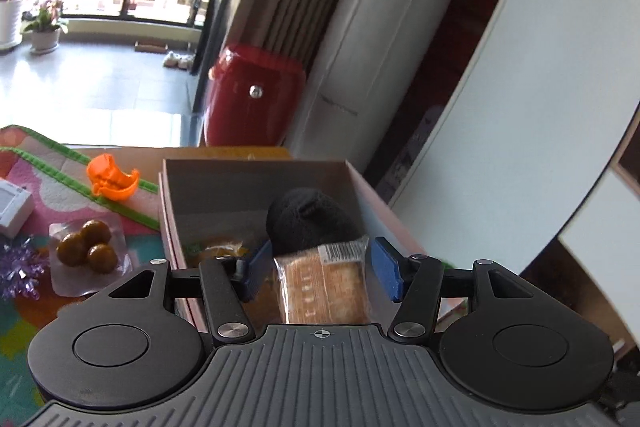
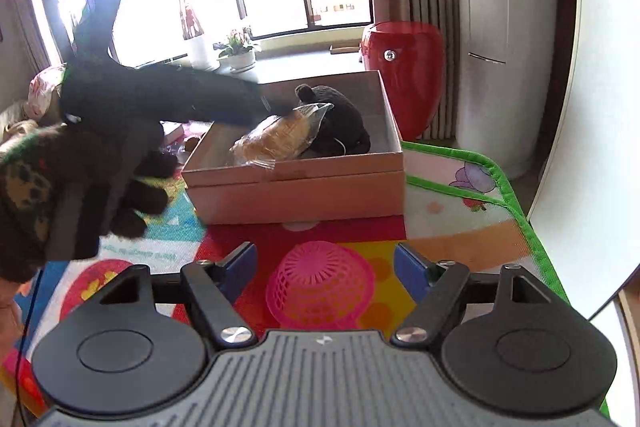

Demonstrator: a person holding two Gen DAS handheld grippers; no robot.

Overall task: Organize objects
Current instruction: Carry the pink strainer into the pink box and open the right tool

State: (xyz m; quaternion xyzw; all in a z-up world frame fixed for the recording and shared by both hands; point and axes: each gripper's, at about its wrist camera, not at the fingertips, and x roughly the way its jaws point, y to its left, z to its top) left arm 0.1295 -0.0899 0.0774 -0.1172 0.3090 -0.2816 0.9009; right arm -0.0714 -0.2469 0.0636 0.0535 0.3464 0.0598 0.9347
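Left tongs (image 1: 318, 269) over open cardboard box (image 1: 256, 187), jaws spread, wrapped bread (image 1: 324, 287) between the blue pads with gaps either side; contact not clear. Bread's near end hidden behind tool body. In box: one bread pack, one black plush toy (image 1: 308, 223), one orange-green item at lower left, mostly cut off. Beside box on play mat (image 1: 132, 239): one orange half-shell (image 1: 112, 181), one pouch of three brown balls (image 1: 86, 247). Right tongs (image 2: 324, 271) open, empty, low above one upturned pink mesh basket (image 2: 324, 283) at lower centre.
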